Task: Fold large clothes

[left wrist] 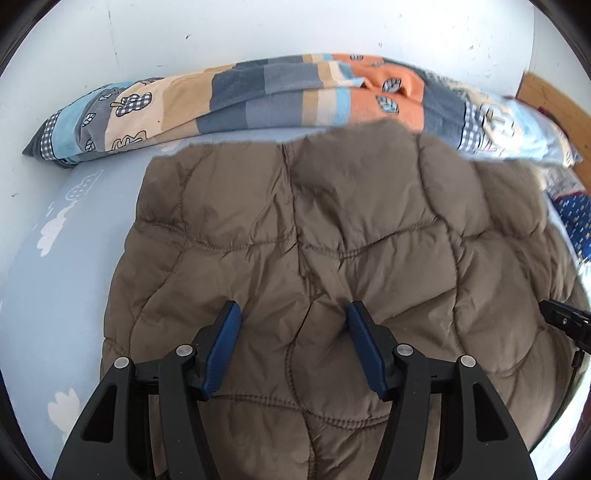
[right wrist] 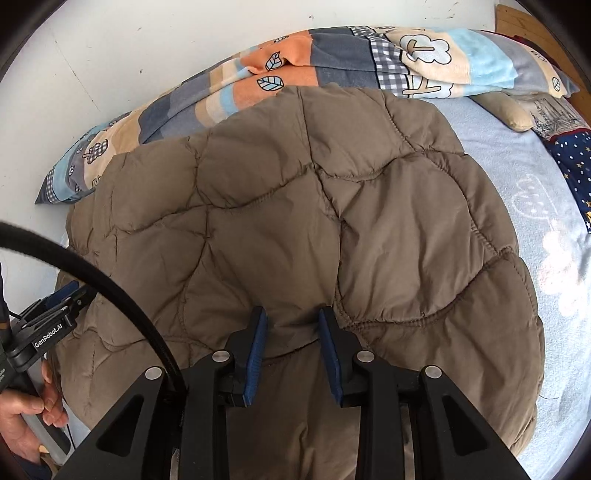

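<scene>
A big brown puffy jacket [left wrist: 332,240] lies spread out in the middle of a bed with a light blue sheet [left wrist: 66,258] that has white clouds on it. The jacket's far edge touches a rolled-up blanket [left wrist: 258,92] with blue, tan and orange patches, which lies along the far edge of the bed, against the white wall [left wrist: 258,26]. Near the right edge of the bed there is a dark blue pillow [right wrist: 572,166] with little dots, well apart from the jacket. The left gripper [left wrist: 291,314] hangs over the near part of the jacket. Its jaws stand about half open, with only the jacket's flat top under the gap, and the blue pads [left wrist: 221,354] hold nothing. The right gripper [right wrist: 291,317] is over the near part of the jacket too. Its jaws are a little way open, closer together than the left ones. A low bump of brown cloth sits between them, but the pads do not seem to press on it. A person's hand [right wrist: 26,417] holds the left gripper's handle at the near left corner of the bed.
</scene>
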The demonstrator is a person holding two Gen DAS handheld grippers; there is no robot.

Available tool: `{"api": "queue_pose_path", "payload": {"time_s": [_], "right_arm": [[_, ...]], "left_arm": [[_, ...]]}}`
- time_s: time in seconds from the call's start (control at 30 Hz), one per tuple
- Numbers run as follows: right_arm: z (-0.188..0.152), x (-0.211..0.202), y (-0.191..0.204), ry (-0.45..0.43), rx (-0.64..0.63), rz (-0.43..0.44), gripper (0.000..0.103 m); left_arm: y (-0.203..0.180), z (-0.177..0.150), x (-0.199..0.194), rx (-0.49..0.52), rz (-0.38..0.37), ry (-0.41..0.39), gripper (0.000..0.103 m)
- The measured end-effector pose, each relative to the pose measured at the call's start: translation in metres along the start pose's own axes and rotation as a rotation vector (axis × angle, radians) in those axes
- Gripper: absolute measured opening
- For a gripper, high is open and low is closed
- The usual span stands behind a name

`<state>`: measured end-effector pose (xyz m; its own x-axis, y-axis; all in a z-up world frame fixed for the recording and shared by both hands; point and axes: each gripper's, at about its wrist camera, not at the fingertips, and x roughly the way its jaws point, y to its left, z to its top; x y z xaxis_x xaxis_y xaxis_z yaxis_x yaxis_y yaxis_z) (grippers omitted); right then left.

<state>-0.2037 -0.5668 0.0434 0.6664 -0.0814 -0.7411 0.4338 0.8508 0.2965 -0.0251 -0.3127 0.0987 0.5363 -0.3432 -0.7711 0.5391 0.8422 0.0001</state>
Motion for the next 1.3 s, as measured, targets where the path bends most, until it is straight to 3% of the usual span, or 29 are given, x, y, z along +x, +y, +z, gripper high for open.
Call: {"api": "queue_pose_path", "payload": {"time_s": [0.1,0.23,0.5,0.67,0.77,1.0,1.3], "right_arm": [[0.009,-0.017,-0.005,-0.058,0.029,0.033,0.031],[0.021,-0.046,-0.025,-0.179,0.071,-0.033,0.037],[0.015,-0.024,-0.075,-0.091,0.226,-0.07,0.037],[0.01,-0.005,-0.082,-0.039,0.258,-0.041,0.037],[0.011,-0.015,-0.085,-0.038,0.261,-0.029,0.038],[0.015,-0.048,-0.076,-0.133,0.23,-0.028,0.038],[0.015,-0.057,-0.068,-0.122,0.198,-0.03,0.039]], "left_arm": [[0.008,0.011,-0.014,-0.038,-0.026,-0.068,0.06],[0.023,0.019,-0.023,-0.065,-0.01,-0.104,0.06],[0.052,0.012,0.022,-0.107,0.035,0.076,0.06],[0.051,0.008,0.023,-0.1,0.027,0.078,0.06],[0.057,0.01,0.014,-0.126,-0.006,0.067,0.06],[0.07,0.016,-0.012,-0.163,-0.013,0.002,0.06],[0.068,0.009,-0.003,-0.126,0.001,0.055,0.06]]}}
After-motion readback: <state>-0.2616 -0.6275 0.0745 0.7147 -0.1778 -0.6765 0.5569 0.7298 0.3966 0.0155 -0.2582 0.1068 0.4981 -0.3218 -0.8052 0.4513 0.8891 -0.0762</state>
